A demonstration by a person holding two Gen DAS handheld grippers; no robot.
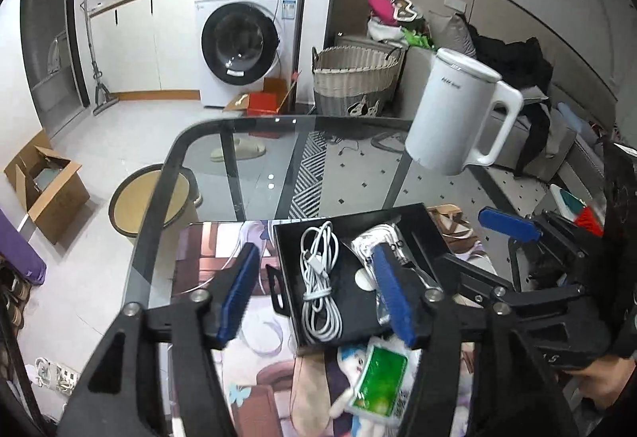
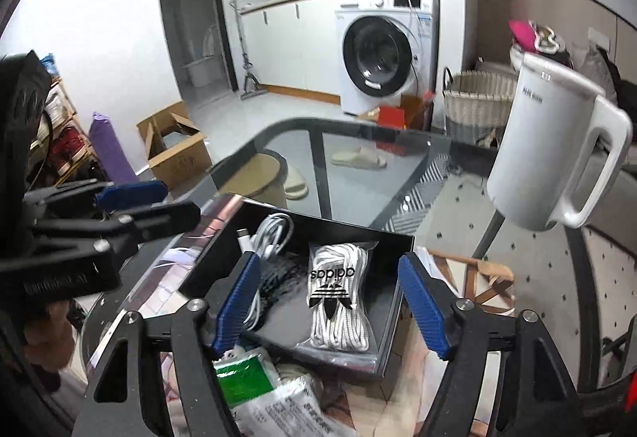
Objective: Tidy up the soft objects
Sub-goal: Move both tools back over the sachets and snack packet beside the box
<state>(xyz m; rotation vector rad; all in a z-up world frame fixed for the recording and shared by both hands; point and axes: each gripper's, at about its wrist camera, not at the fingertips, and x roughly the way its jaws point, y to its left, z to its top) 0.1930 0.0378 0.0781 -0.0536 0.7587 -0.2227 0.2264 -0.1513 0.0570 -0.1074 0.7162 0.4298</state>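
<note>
Left wrist view: both grippers, left gripper (image 1: pixel 314 297) and right gripper (image 2: pixel 330 301), hang part-open and empty above a black tray (image 1: pixel 414 216) holding a white cable (image 1: pixel 320 277) and bagged laces (image 2: pixel 338 297).

Between the jaws of the right gripper (image 2: pixel 326 307), which carry blue ribbed pads (image 2: pixel 421 307), lies a black tray (image 2: pixel 392 321) holding white laces (image 2: pixel 336 301) with black flecks. Left of them sits a white cable (image 1: pixel 320 283); nearer, a green-and-white packet (image 2: pixel 243 381).
</note>
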